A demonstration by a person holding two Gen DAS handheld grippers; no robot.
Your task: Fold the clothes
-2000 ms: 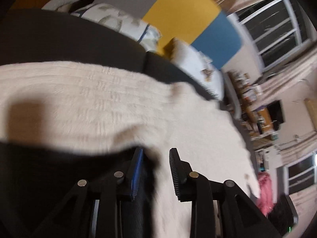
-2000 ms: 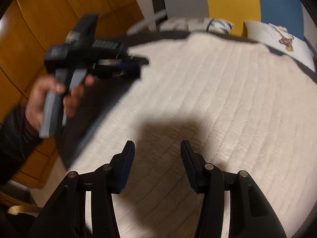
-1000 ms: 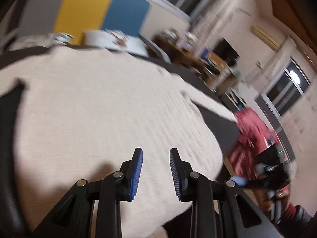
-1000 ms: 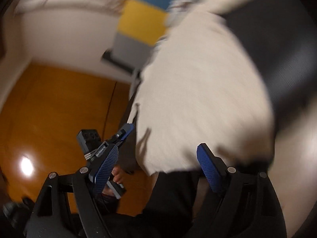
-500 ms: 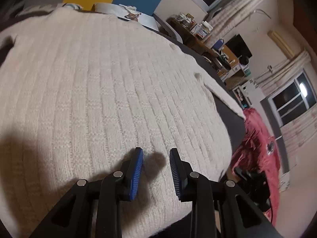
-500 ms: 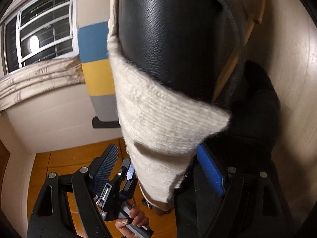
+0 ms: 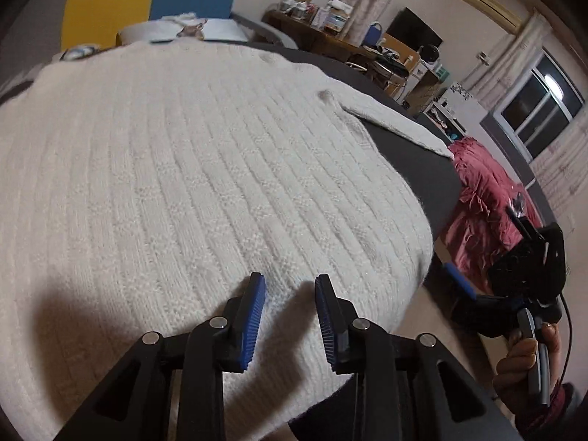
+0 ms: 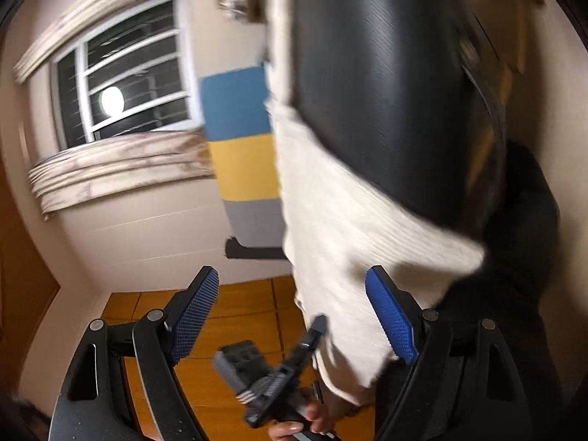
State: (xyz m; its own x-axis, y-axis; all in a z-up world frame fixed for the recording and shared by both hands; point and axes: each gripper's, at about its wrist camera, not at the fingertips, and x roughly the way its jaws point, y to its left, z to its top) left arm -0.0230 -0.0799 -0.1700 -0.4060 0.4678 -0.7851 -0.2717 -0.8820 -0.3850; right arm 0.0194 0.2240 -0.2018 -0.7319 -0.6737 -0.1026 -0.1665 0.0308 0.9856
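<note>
A cream ribbed sweater (image 7: 191,169) is spread flat over a dark surface (image 7: 415,158), and one sleeve (image 7: 397,125) is stretched toward the right edge. Compared with half a second before, the knit is seen closer in the left wrist view, and the left gripper (image 7: 290,312) is lowered nearer to the hem; its blue pads are kept at a narrow gap, and nothing is seen between them. To the right in that view the right gripper (image 7: 477,294) is now seen clearly beside the surface edge, held in a hand (image 7: 529,364). In the right wrist view the picture is more blurred than before; the right gripper's jaws are spread wide, with the hanging sweater corner (image 8: 367,257) seen between them but not pressed.
</note>
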